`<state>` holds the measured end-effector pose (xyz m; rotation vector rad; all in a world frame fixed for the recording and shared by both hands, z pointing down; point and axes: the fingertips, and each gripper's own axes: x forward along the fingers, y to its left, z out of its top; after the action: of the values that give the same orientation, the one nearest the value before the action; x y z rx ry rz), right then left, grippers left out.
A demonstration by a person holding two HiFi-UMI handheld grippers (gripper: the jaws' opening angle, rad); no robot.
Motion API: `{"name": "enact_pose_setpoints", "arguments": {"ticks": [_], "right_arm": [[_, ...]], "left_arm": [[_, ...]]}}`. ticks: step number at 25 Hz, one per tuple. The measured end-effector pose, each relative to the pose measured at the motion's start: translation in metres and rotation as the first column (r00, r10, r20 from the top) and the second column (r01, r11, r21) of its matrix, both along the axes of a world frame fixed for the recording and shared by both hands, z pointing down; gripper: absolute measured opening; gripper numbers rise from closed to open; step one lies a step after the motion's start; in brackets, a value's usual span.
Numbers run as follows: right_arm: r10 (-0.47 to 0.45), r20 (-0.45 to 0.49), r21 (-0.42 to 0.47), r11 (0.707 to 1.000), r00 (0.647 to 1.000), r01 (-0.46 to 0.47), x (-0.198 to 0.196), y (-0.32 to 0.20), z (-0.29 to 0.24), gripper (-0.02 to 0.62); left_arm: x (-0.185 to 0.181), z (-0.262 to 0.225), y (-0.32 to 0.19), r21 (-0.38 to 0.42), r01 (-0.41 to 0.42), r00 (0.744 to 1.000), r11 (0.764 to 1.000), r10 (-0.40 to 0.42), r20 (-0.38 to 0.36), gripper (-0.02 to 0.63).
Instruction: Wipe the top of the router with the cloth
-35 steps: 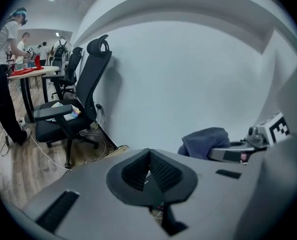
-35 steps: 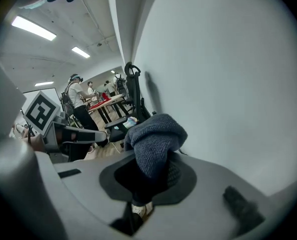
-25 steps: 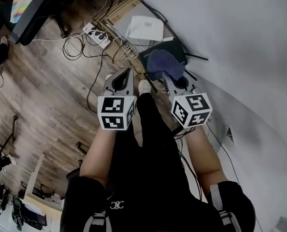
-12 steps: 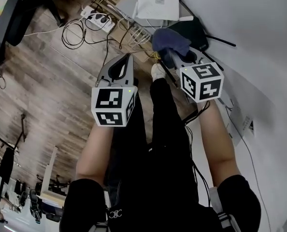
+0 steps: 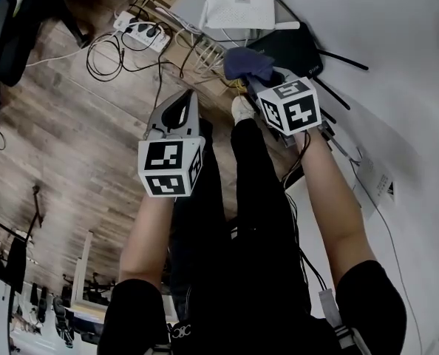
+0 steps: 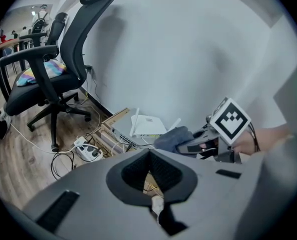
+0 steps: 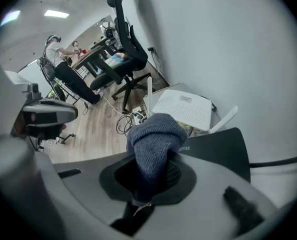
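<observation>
A black router with thin antennas lies on the floor against the white wall. My right gripper is shut on a bunched blue cloth, which sits at the router's near-left edge. In the right gripper view the cloth bulges out of the gripper, with the black router just to its right. My left gripper hovers shut and empty over the wood floor, left of the person's leg. The left gripper view shows this gripper with nothing in it, and the right gripper with the cloth beyond.
A white router sits on flat cardboard beside the black one. A power strip and tangled cables lie to the left on the floor. An office chair stands further left. The person's black-clad leg and shoe lie between the grippers.
The right gripper has drawn the cloth from the middle of the black router's top toward its near-left edge. The head view has shifted. The left gripper has stayed shut and idle.
</observation>
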<state>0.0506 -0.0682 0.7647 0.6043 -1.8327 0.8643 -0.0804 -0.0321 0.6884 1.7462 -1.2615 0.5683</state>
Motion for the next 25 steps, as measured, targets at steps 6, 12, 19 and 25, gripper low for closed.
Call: {"name": "enact_pose_setpoints", "arguments": {"ticks": [6,12,19,25], "right_arm": [[-0.051,-0.056,-0.026,0.998,0.997,0.050,0.001,0.003,0.022,0.055],[-0.091,-0.107,-0.033,0.996,0.990,0.088,0.003,-0.007,0.042,0.055],[-0.081,-0.160,-0.023,0.997,0.984,0.078,0.014,-0.018,0.056,0.055],[-0.104,-0.225,0.012,0.994,0.969,0.110,0.031,-0.030,0.063,0.055]], "left_arm": [[-0.003,0.001,-0.001,-0.006,0.016,1.000,1.000,-0.016,-0.017,0.005],[-0.006,0.006,-0.008,-0.003,0.012,1.000,1.000,-0.012,-0.018,0.005],[-0.011,0.013,-0.009,-0.018,0.033,0.999,0.999,-0.033,-0.018,0.005],[-0.008,0.014,-0.010,-0.019,0.030,0.999,0.999,-0.030,-0.019,0.005]]}}
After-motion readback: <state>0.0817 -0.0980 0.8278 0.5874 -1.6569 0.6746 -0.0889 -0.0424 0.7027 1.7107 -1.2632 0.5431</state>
